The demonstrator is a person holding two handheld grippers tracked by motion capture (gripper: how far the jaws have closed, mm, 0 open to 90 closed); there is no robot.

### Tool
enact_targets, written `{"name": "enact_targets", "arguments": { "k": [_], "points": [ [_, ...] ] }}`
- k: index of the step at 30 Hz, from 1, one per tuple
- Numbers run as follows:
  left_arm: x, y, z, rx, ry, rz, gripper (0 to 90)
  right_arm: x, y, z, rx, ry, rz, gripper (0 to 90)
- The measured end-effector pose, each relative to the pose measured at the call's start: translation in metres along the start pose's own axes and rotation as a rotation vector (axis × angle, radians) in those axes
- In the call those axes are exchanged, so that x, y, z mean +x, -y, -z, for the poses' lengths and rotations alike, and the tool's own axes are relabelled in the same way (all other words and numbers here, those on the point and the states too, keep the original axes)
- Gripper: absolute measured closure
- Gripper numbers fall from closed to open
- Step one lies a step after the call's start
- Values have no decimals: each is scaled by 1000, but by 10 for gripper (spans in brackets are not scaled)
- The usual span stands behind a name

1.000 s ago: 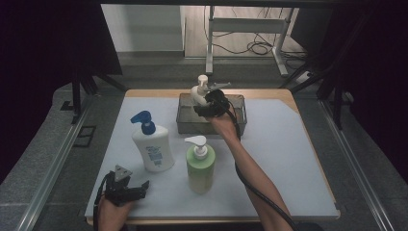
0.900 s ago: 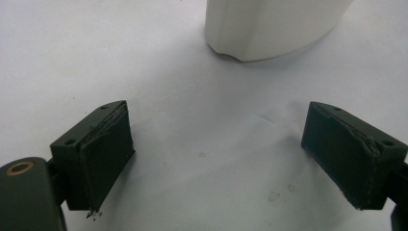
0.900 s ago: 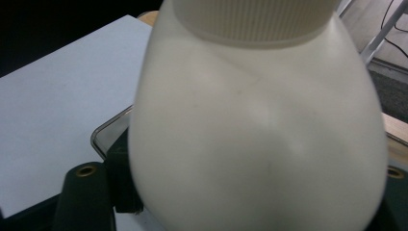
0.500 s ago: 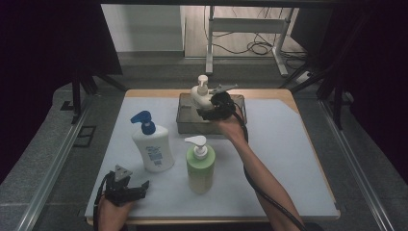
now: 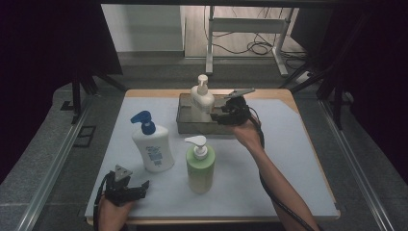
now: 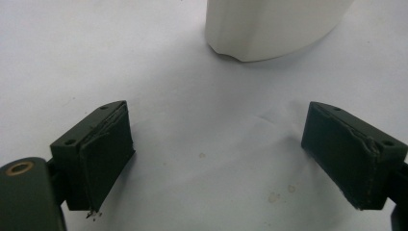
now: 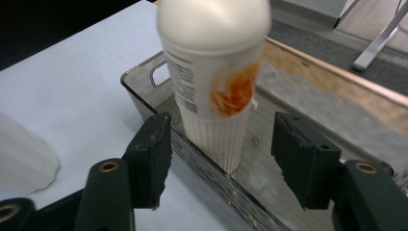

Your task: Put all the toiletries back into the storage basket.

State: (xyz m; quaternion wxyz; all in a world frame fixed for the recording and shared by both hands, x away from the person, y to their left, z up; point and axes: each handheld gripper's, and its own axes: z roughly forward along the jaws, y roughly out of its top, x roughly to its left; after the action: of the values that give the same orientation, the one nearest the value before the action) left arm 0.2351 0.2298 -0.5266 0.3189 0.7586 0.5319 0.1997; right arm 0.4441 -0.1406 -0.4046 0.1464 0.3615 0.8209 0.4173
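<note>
On the white table [image 5: 298, 159], the cream pump bottle [image 5: 202, 99] stood in the clear plastic tray [image 5: 185, 126]; the right gripper [image 5: 220, 115], closing lately, gripped nothing, and the left gripper [image 5: 139, 188] was released.

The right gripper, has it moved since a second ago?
Yes. The right gripper has backed away to the right of the cream bottle, which stands in the grey tray; its jaws have just been closing, empty.

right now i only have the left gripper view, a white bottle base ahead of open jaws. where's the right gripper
observer: The right gripper is at the clear tray, beside the cream pump bottle standing in it.
operator: is it gripping that bottle
observer: No. Its jaws have just been closing, but they are clear of the bottle and pinch nothing.
operator: anything else near my bottle
observer: A green pump bottle stands upright beside it, on its right in the high view.
</note>
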Motion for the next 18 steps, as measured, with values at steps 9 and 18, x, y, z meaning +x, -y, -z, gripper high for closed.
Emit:
{"name": "enact_targets", "arguments": {
  "k": [9, 18],
  "points": [
    [0, 0, 0, 2, -2, -1, 102, -23, 7, -6, 20, 44, -63, 494],
    [0, 0, 0, 6, -3, -6, 101, -30, 9, -32, 82, 57, -64, 752]
  ]
}}
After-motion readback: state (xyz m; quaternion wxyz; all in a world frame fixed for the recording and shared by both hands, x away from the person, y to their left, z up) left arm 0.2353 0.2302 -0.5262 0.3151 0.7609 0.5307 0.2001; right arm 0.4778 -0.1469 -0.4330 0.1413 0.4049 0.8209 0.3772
